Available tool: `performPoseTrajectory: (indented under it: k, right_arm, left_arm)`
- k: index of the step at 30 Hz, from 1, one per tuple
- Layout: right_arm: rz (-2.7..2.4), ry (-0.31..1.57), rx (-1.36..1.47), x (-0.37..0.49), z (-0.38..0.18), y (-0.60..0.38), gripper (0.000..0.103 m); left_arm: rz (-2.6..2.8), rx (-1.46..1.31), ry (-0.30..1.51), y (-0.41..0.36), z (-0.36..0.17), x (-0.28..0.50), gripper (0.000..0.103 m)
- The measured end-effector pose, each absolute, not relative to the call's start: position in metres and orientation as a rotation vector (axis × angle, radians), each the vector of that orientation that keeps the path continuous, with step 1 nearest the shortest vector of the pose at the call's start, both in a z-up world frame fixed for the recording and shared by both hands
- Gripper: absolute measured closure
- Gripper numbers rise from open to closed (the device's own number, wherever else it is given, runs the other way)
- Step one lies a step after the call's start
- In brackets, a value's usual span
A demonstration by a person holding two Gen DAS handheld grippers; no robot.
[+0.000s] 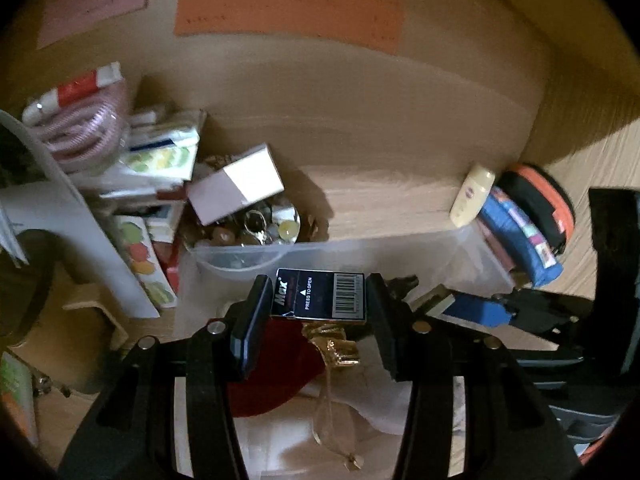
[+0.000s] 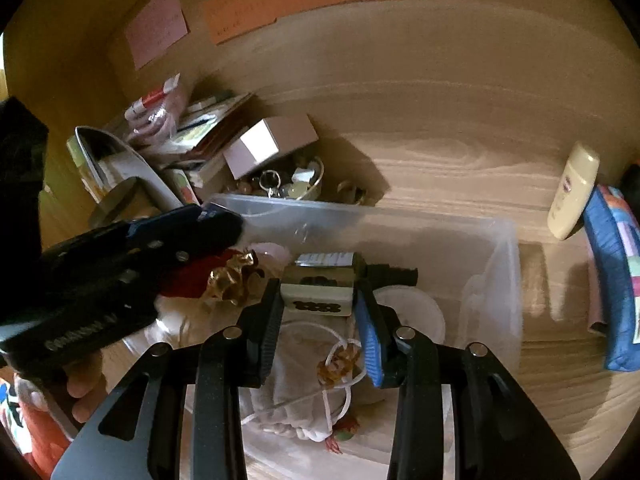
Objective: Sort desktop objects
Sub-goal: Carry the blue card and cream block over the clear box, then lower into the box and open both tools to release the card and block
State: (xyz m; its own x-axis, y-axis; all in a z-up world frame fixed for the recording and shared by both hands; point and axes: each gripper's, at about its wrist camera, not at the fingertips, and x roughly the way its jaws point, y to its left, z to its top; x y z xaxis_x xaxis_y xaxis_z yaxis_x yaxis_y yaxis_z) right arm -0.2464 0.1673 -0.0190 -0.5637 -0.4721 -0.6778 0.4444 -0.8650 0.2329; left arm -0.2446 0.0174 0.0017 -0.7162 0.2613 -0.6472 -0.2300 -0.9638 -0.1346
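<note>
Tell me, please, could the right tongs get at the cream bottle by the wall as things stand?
Probably not yet: the right tongs are shut on a small patterned block. Otherwise, the bottle stands unobstructed beyond the clear bin.

The writing on the orange paper [image 1: 288,4] at twelve o'clock in the left wrist view is too blurred to read, as is the pink paper [image 2: 156,28] at eleven o'clock in the right wrist view. The blue pouch [image 2: 616,280] is cut off by the picture's edge at three o'clock. In the clear bin [image 2: 508,264], the left hand-held gripper [image 2: 208,216] hides part of the red cloth [image 2: 188,280].
</note>
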Motion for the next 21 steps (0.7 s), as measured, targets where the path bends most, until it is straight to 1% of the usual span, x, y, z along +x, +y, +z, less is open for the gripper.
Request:
performPoseTrajectory:
  k: [7,14,17,19,21]
  right_arm:
    - [-2.364,-0.035,1.116,-0.254,-0.033,0.166,0.071]
    - [-2.455,0.147,1.046,-0.241,-0.028,0.152,0.070]
    - [-2.471,0.182,1.021,-0.236,-0.024,0.151,0.070]
    - [-2.482,0.188,1.017,-0.236,-0.024,0.152,0.062]
    - [-2.492,0.178,1.020,-0.238,-0.023,0.154,0.058]
  left_arm:
    - [2.656,-1.080,-0.060,0.020,-0.012,-0.252,0.056]
    - [2.640,-1.116,-0.076,0.019,-0.020,-0.254,0.056]
    - [2.638,-1.113,-0.095,0.015,-0.018,-0.252,0.055]
    - [2.632,-1.115,-0.119,0.013,-0.018,-0.252,0.055]
    - [2.626,-1.112,-0.141,0.010,-0.017,-0.251,0.054]
